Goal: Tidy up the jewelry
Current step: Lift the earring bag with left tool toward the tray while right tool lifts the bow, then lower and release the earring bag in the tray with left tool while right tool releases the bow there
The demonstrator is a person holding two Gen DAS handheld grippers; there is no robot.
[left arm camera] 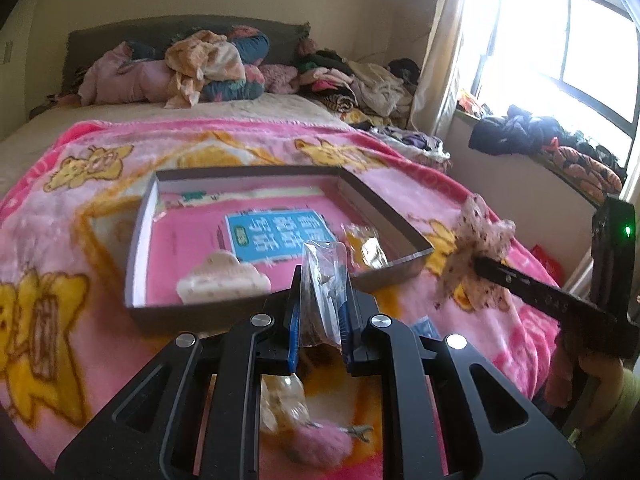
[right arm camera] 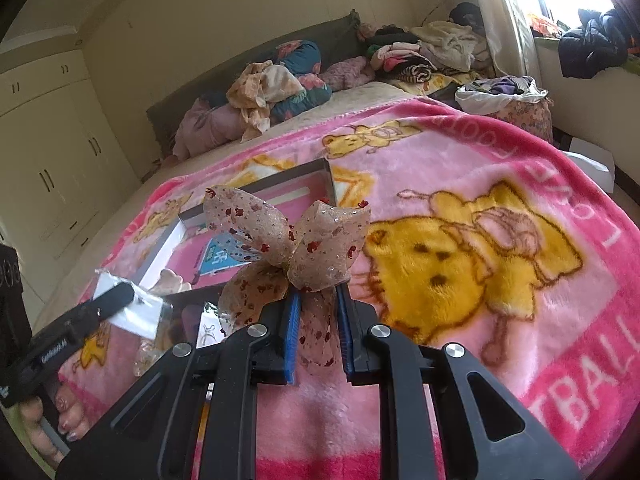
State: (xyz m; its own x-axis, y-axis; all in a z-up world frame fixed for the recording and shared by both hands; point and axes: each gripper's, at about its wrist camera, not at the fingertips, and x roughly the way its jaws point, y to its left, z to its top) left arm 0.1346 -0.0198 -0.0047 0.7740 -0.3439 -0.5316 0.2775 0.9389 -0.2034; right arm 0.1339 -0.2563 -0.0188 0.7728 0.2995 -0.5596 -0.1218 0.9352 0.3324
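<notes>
The left gripper (left arm camera: 324, 300) clamps a clear plastic bag (left arm camera: 326, 276) above the near edge of the open box (left arm camera: 140, 240), whose teal label (left arm camera: 276, 236) bears unreadable characters. The right gripper (right arm camera: 318, 320) pinches a sheer bow (right arm camera: 288, 248) over the pink blanket (right arm camera: 500, 152) printed "TBALL".

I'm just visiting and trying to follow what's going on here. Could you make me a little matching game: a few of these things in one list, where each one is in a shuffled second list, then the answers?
Things:
1. clear plastic packet
2. sheer ribbon bow
3. cream hair claw
4. pink pompom

Places:
A. lying inside the shallow box
B. pinched in the right gripper
C. on the blanket beneath the left gripper
D. pinched in the left gripper

Pairs: 1-D, 2-B, 3-A, 4-C
</notes>
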